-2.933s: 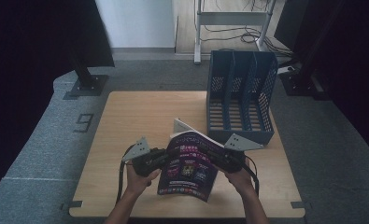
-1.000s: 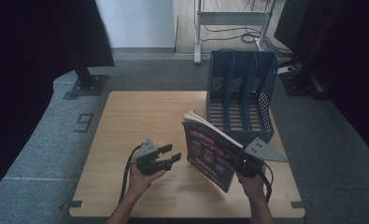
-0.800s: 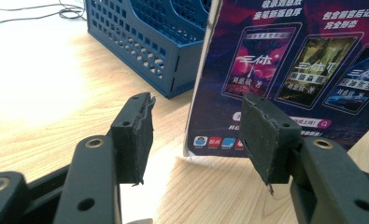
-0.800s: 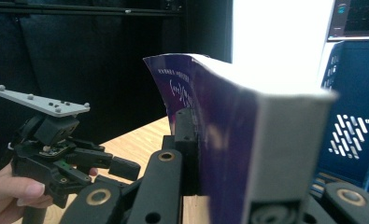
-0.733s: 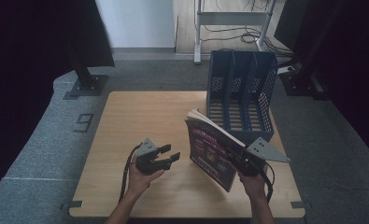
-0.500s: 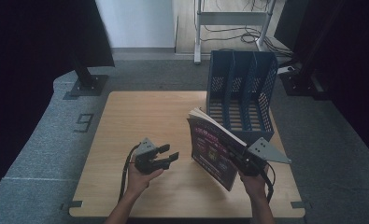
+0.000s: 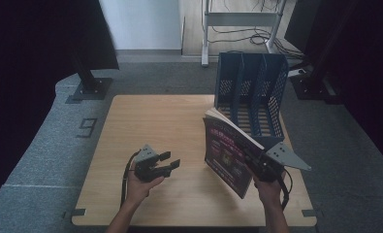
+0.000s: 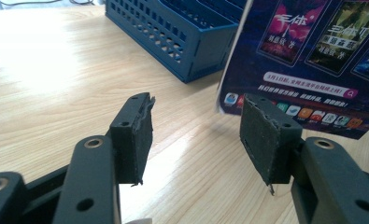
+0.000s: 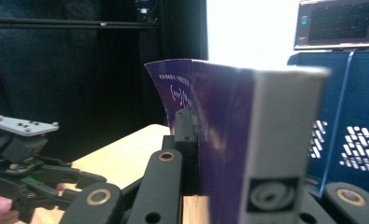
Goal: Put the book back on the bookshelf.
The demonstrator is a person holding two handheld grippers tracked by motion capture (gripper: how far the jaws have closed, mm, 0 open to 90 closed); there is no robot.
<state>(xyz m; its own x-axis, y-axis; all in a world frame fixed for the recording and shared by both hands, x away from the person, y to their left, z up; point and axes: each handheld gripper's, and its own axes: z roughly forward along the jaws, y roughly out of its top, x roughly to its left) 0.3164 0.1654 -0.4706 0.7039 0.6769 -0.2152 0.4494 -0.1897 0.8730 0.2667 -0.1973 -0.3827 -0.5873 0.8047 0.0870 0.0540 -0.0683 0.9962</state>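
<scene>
standing nearly upright near the right edge of the tabletop [image 7: 179, 121], the magazine [image 7: 225, 155] is being held on its lower edge by the right gripper [image 7: 257, 162], whose jaws are clenched on the pages from the side nearest the person. the purple cover is facing left across the table, and the cream page edges are running along its top, tilting slightly toward the blue file rack [image 7: 249, 92]. that rack is sitting at the far right corner of the tabletop, its three slots open toward the person, and the magazine is standing just in front of it — whether the two are touching cannot be told from above.

in the right gripper view the magazine's spine [image 9: 271, 140] is rising between the black jaws, with the rack's perforated wall [image 9: 355, 140] just behind it.

the left gripper [image 7: 167, 162] is hovering over the near left part of the tabletop, well apart from the magazine, with its jaws released and nothing between them. in the left gripper view its two pads [image 8: 140, 135] are standing apart over bare wood, pointing toward the cover [image 8: 313, 60] and the rack's corner [image 8: 182, 42] — the magazine's lower edge looks to be just clear of the table there.
</scene>
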